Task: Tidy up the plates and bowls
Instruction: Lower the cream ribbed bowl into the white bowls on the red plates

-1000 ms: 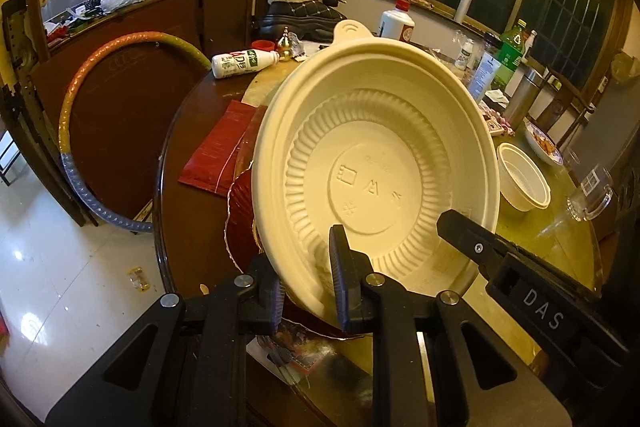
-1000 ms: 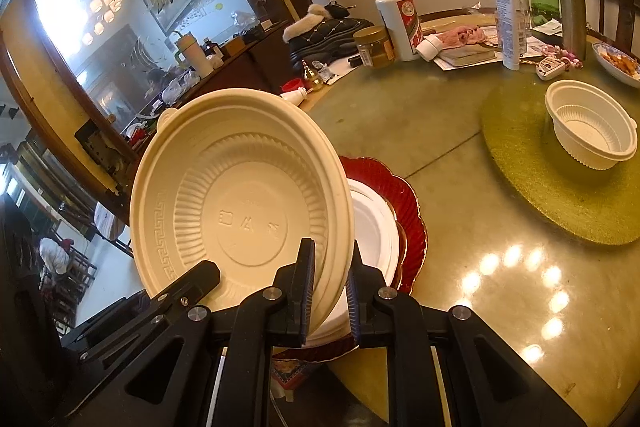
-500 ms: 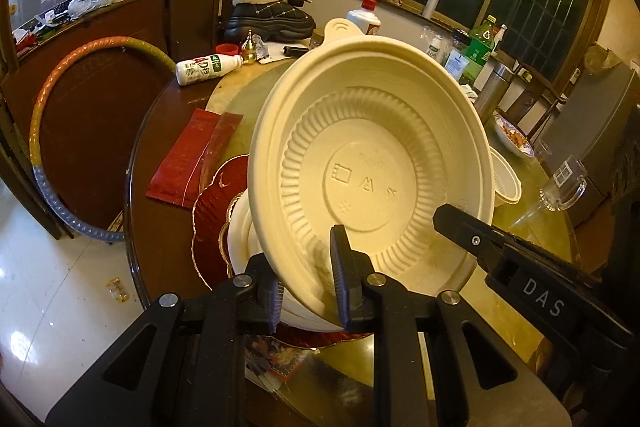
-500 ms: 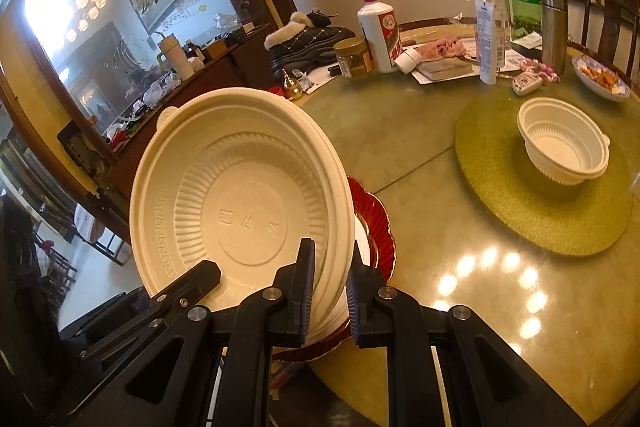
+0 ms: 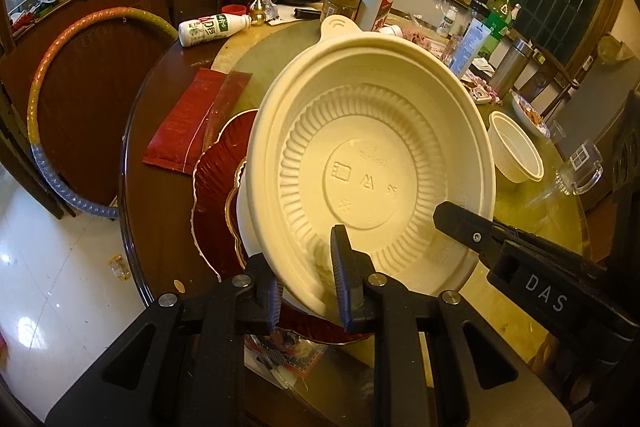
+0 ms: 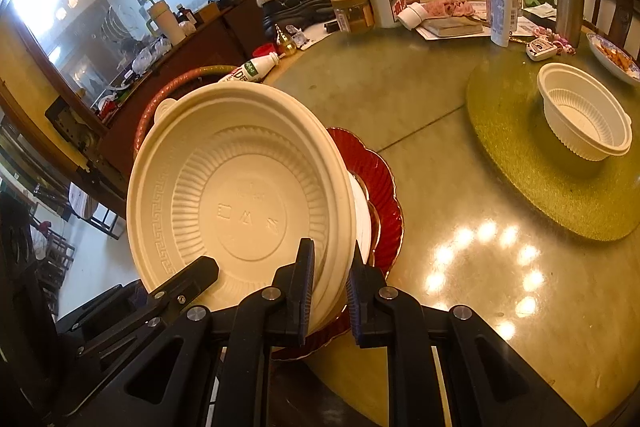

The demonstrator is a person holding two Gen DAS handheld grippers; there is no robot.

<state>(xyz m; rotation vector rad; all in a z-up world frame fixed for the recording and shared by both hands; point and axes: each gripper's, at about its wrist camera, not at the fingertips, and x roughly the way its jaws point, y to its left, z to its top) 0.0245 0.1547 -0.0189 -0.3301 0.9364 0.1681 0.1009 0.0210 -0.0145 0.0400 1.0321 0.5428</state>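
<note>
We are working at the round worktop (image 6: 420, 155), and we judge we are stacking: the cream bowl (image 5: 372, 163) is tilted on edge just above the red plate (image 6: 378, 183) and the white dish (image 5: 244, 223) lying on it. We are gripping its near rim with both tools, the left hand-held gripper (image 5: 306, 293) and the right hand-held gripper (image 6: 330, 293) each clamped nearly closed on that rim. Next we are needing to level the bowl, settle it into the white dish, then let go. A smaller white bowl (image 6: 584, 119) is waiting on the green mat (image 6: 532, 195).
</note>
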